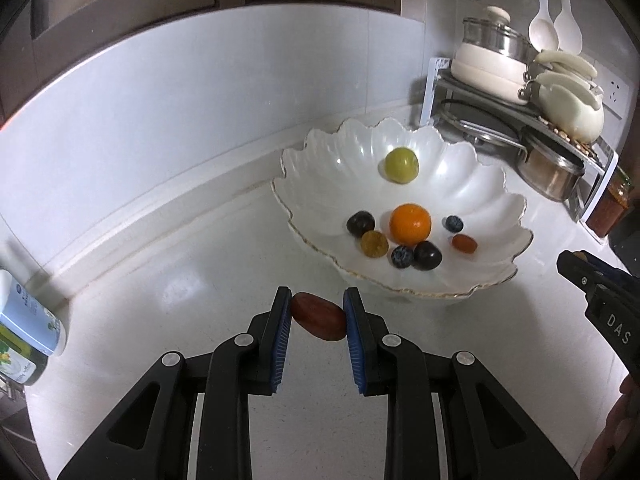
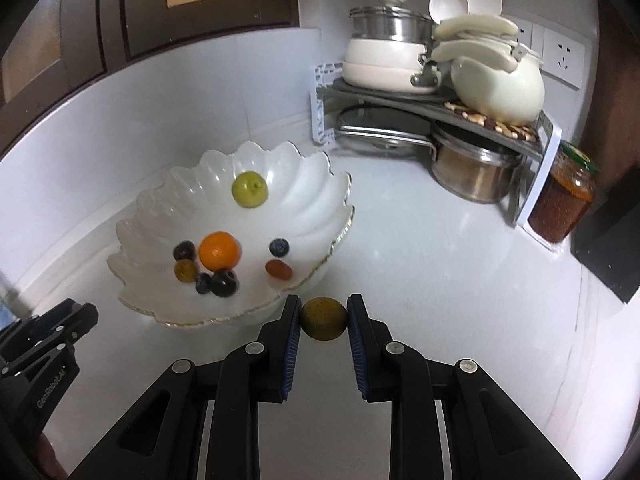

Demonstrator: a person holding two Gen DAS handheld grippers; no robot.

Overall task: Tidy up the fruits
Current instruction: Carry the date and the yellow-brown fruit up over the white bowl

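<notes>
Left tongs (image 1: 318,316): clamped on a reddish-brown date (image 1: 319,316) above the desk (image 1: 180,280).
Bowl (image 1: 320,184): green fruit (image 1: 401,165), orange (image 1: 411,223), dark berries.
Right tongs (image 2: 324,319): clamped on a round brownish-yellow fruit (image 2: 324,319), just beside the bowl's rim.

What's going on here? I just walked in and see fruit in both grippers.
A person is sorting fruit into the white bowl on the counter. The left gripper is shut on a reddish-brown date; the right gripper is shut on a round yellow-brown fruit. Both are held just short of the bowl, which already holds an orange, a green fruit and small berries.
</notes>
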